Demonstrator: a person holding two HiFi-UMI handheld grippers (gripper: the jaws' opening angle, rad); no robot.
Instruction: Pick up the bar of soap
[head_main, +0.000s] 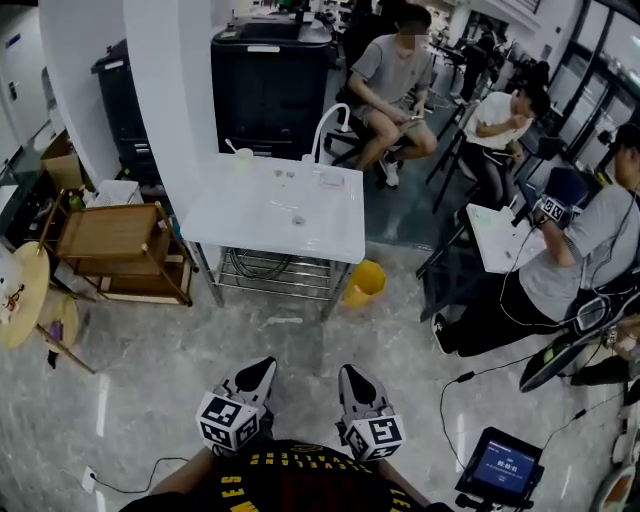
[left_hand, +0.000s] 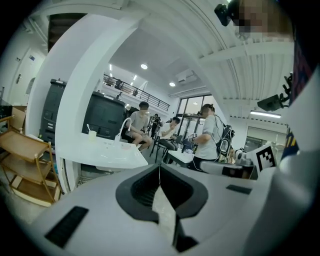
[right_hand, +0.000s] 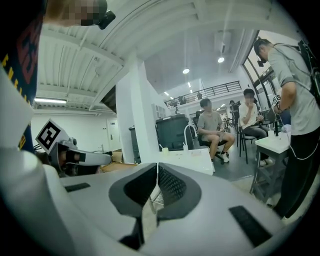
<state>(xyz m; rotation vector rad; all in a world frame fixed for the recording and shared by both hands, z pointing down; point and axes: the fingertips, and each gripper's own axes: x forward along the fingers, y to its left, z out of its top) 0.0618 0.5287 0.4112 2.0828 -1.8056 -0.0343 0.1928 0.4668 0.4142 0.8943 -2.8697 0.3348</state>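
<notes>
White worktop (head_main: 250, 225) with a tap (head_main: 325, 125) stood well apart from the person, across the floor. The bar of soap (head_main: 331, 180) was probably the small pale piece near the tap, though it was too small to be sure. It would likely be light, stiff and slippery, so a hold across its short sides seemed best. The left tool (head_main: 262, 368) and the right tool (head_main: 352, 375) were both fully closed and held nothing. A cup (head_main: 243, 160), a yellow bin (head_main: 365, 282) and a wooden cart (head_main: 110, 240) stood around, and none seemed to block the way.

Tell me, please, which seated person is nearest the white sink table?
The person in the grey T-shirt, just beyond the table; the person in white sits farther right.
</notes>
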